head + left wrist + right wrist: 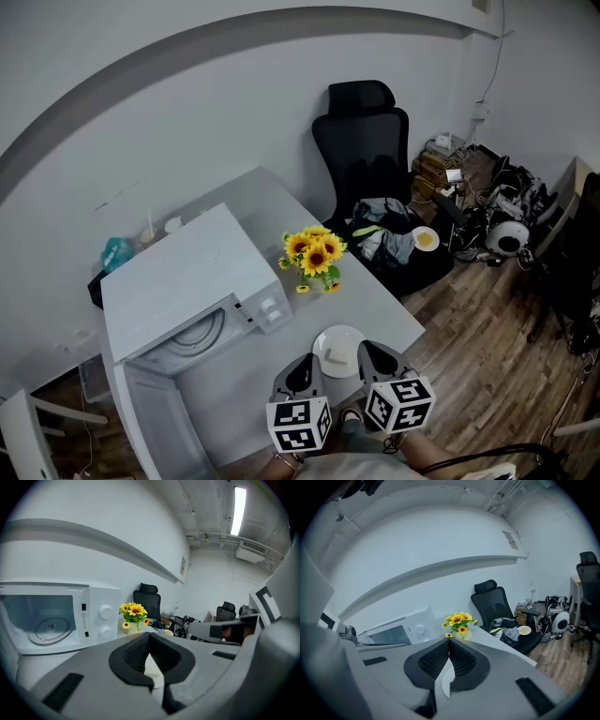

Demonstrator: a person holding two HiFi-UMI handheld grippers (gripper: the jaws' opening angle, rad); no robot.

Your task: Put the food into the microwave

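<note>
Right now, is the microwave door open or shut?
Open. The door of the microwave stands swung out, with the turntable showing inside.

This is an office room. A black high-backed mesh office chair [361,141] stands against plain white walls, heaped with crumpled clothing [386,236]. A 2nd black office chair [226,612] shows farther off in the left gripper view. Brown wood-plank flooring [478,328] runs to a corner piled with cables and electronic gear [502,216]. Overhead are a long fluorescent light strip [238,503] and a white air-conditioning unit [252,552]. A pale grey worktop [375,305] carries a white microwave oven [187,272] and a bunch of yellow sunflowers [316,253].
</note>
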